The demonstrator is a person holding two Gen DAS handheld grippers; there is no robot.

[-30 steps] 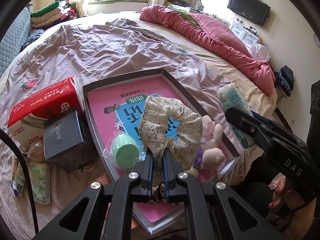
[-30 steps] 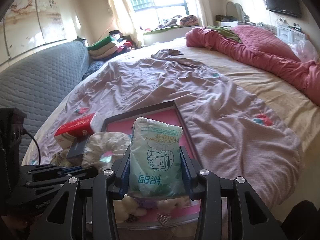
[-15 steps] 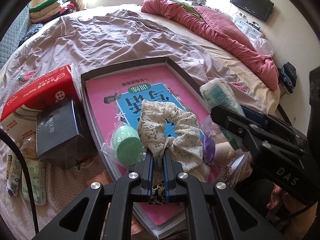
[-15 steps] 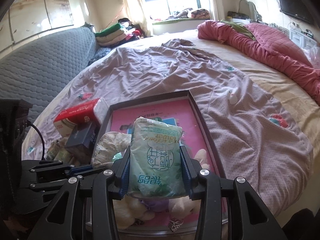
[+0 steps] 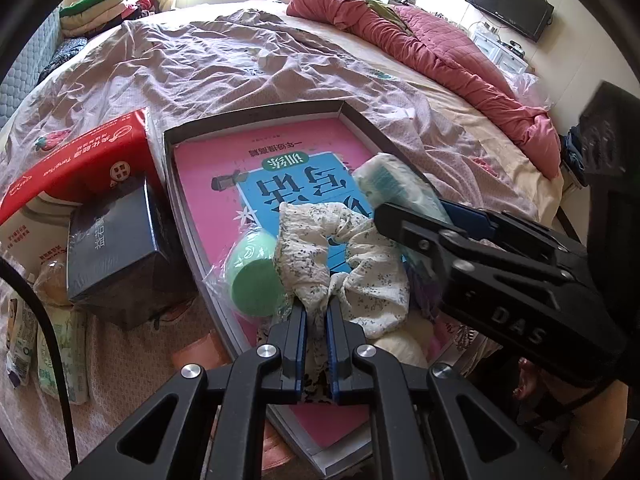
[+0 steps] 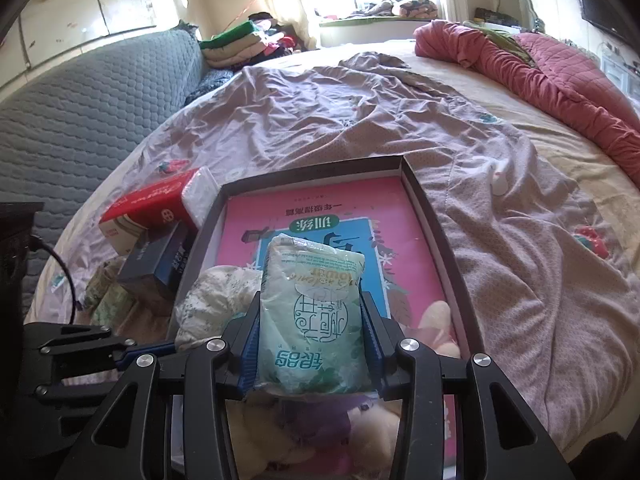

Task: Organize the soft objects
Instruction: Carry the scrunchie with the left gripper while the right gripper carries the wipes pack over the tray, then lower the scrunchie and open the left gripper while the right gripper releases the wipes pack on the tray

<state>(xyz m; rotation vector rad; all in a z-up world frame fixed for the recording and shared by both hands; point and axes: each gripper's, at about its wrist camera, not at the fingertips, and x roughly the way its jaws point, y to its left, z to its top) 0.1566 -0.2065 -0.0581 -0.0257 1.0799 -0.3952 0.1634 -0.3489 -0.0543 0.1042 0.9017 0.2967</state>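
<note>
Left tongs (image 5: pixel 316 320) pinching scrunchie (image 5: pixel 340 256), right tongs (image 6: pixel 310 336) gripping tissue pack (image 6: pixel 316 320) over tray (image 6: pixel 432 224): crowded together, they may collide on release.

Close wrist views, shared tray (image 5: pixel 256 114) (image 6: pixel 312 168)

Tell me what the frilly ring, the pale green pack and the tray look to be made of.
The frilly ring: thin printed cloth, matte, gathered into soft ruffles.
The pale green pack: glossy plastic film, wrinkled and reflecting light, probably tissues or wipes inside.
The tray: likely stiff cardboard, dark outside, with thin straight walls and folded corners.
</note>
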